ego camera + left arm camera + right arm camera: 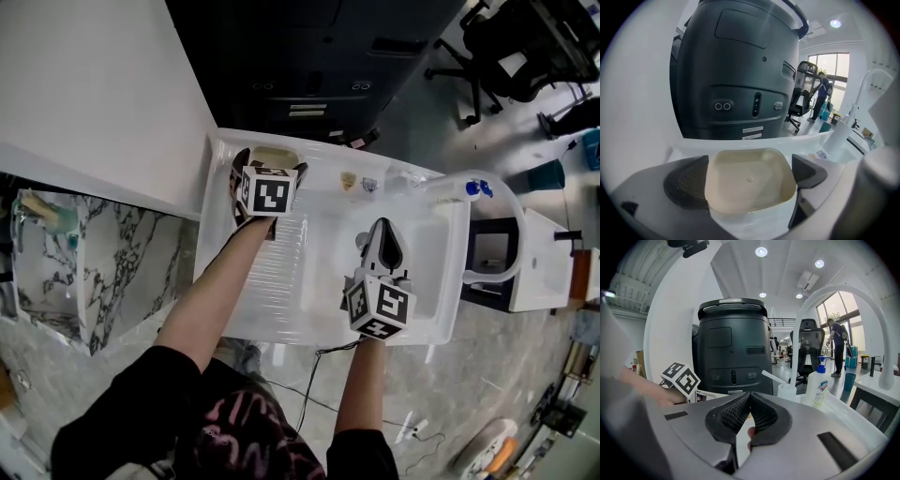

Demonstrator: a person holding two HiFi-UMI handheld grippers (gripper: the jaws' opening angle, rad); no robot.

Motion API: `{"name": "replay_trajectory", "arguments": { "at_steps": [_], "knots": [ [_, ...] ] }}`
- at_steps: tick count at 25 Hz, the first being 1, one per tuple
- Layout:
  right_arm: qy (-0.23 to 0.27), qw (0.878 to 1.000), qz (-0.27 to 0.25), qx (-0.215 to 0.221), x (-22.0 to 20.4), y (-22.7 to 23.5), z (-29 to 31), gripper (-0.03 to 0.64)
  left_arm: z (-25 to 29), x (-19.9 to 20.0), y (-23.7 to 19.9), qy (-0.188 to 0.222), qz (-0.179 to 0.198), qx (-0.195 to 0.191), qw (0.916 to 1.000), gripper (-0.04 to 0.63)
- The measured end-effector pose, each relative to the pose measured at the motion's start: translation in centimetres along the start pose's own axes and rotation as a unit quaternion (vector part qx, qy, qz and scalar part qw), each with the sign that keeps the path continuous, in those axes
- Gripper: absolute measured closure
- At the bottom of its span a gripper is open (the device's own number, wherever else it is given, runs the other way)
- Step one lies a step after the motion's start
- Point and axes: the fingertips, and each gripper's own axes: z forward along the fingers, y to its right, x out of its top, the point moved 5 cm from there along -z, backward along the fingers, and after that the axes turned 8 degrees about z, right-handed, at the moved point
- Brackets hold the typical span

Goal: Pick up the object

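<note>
A beige square tub with rounded corners sits at the far left end of the white sink unit. My left gripper reaches over it. In the left gripper view the empty tub fills the gap, and both dark ribbed pads press its sides, so the left gripper is shut on the tub. My right gripper hovers over the sink's basin to the right. Its pads meet at the tips, so the right gripper is shut with nothing between them.
A white arched tap and a soap pump bottle stand at the sink's right end. A large dark machine rises just behind the sink. A white wall panel and a marbled shelf lie on the left.
</note>
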Motion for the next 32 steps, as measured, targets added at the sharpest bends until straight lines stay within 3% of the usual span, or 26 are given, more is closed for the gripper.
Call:
{"name": "replay_trajectory", "arguments": {
  "at_steps": [14, 24, 32],
  "knots": [
    [0.021, 1.0, 0.006, 0.009, 1.5, -1.9, -3.1, 0.601, -7.6, 2.3, 1.6, 0.079, 0.039, -0.025, 0.9958, 0.046],
    [0.046, 0.999, 0.005, 0.021, 3.3, -3.4, -6.7, 0.601, -16.7, 4.4, 3.4, 0.168, 0.094, -0.023, 0.9811, 0.046],
    [0.061, 0.998, 0.002, 0.028, 4.0, -4.6, -10.7, 0.601, -24.8, 3.9, 4.0, 0.207, 0.092, -0.025, 0.9737, 0.046]
  ]
}}
